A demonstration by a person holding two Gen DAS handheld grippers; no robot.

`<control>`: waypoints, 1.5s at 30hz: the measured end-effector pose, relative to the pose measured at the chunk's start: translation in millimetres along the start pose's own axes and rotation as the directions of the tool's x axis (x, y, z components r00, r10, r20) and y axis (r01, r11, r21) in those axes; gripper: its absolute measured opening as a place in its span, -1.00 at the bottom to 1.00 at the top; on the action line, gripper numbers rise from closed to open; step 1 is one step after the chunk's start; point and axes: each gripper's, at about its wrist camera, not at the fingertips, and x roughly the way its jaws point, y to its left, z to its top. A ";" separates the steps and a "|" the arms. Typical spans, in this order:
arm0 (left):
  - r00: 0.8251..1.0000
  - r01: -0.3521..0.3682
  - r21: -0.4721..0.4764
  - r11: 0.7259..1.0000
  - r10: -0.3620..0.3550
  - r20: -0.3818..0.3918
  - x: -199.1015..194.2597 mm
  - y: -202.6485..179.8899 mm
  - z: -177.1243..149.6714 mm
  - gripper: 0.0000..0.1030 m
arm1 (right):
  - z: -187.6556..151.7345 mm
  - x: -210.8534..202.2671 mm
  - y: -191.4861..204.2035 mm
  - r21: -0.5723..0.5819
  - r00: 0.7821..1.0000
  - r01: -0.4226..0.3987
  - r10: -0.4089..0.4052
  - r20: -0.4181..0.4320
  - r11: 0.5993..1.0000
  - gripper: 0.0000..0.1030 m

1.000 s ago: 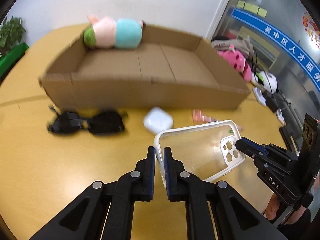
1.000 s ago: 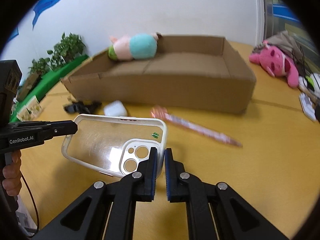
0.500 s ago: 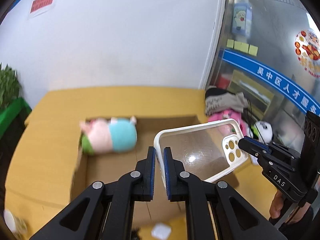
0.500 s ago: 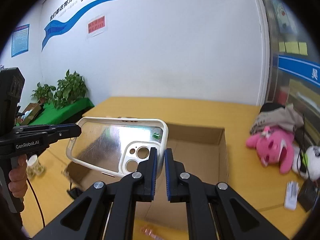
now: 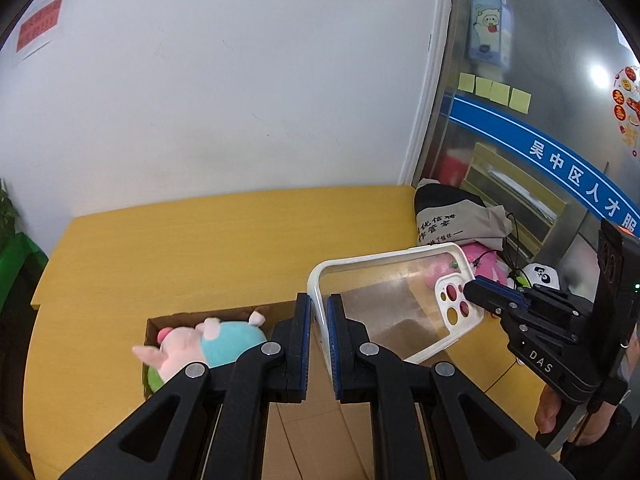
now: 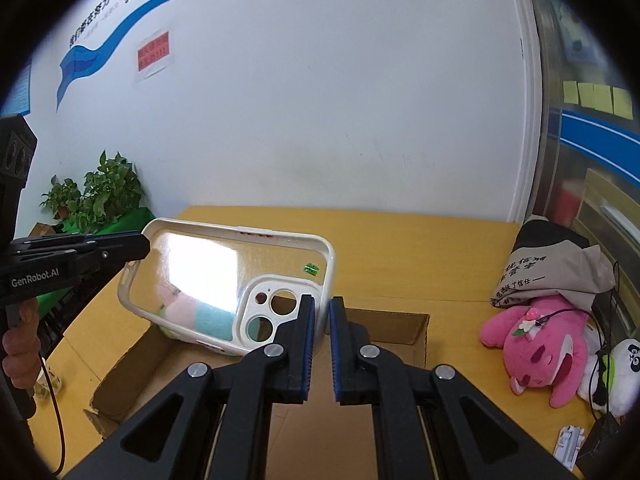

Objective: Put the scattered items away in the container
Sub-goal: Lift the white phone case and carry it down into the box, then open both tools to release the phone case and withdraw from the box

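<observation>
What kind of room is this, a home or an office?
Probably an office or public service centre, not a home: a slogan banner on the wall, a red notice, sticky notes on a glass partition, and a potted plant.

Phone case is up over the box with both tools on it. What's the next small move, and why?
Probably lower it together toward the bare cardboard floor. The phone case hangs above the open cardboard box, with the left tool pinching one short end and the right tool pinching the camera-cutout end. The plush toy lies at one end of the box, so release beside it only once the case is low.
</observation>
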 end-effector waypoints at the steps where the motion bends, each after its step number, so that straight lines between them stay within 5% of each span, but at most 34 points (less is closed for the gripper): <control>1: 1.000 -0.001 0.002 1.000 0.001 -0.005 5.5 0.3 4.0 -0.85 | 3.8 8.7 -4.3 0.005 1.000 0.002 -0.002 -0.015 1.000 -0.87; 10: 0.991 0.000 0.010 1.000 0.002 -0.136 97.3 12.2 11.4 -0.85 | 4.2 72.4 -30.6 0.038 0.994 0.029 -0.024 -0.111 0.999 -0.87; 18: 0.950 -0.032 0.003 0.999 0.032 -0.309 188.2 23.5 -22.5 -0.87 | -28.4 138.1 -44.7 0.031 0.969 0.083 -0.073 -0.237 0.996 -0.87; 32: 0.848 -0.161 0.080 0.984 0.179 -0.499 271.0 21.5 -81.3 -0.89 | -89.1 226.5 -49.7 0.019 0.855 0.127 -0.100 -0.509 0.992 -0.87; 37: 0.854 -0.153 0.061 0.986 0.163 -0.493 275.7 19.5 -86.4 -0.86 | -96.7 241.1 -42.9 -0.041 0.823 0.182 -0.175 -0.541 0.983 -0.77; 38: 0.860 -0.144 0.047 0.988 0.149 -0.489 272.8 20.1 -85.9 -0.86 | -96.4 240.0 -41.3 -0.045 0.828 0.182 -0.178 -0.532 0.982 -0.68; 40: 0.870 -0.131 0.016 0.991 0.122 -0.478 262.4 22.8 -84.3 -0.77 | -94.2 234.8 -35.2 -0.063 0.840 0.163 -0.172 -0.515 0.985 -0.09; 41: 0.877 -0.129 0.011 0.992 0.119 -0.466 254.3 23.0 -82.7 -0.72 | -92.1 230.0 -32.0 -0.083 0.851 0.166 -0.185 -0.492 0.983 -0.09; 45: 0.938 -0.137 0.009 0.991 0.133 -0.319 183.0 21.3 -68.9 0.34 | -76.9 190.9 -21.6 -0.093 0.896 0.168 -0.192 -0.401 0.981 0.12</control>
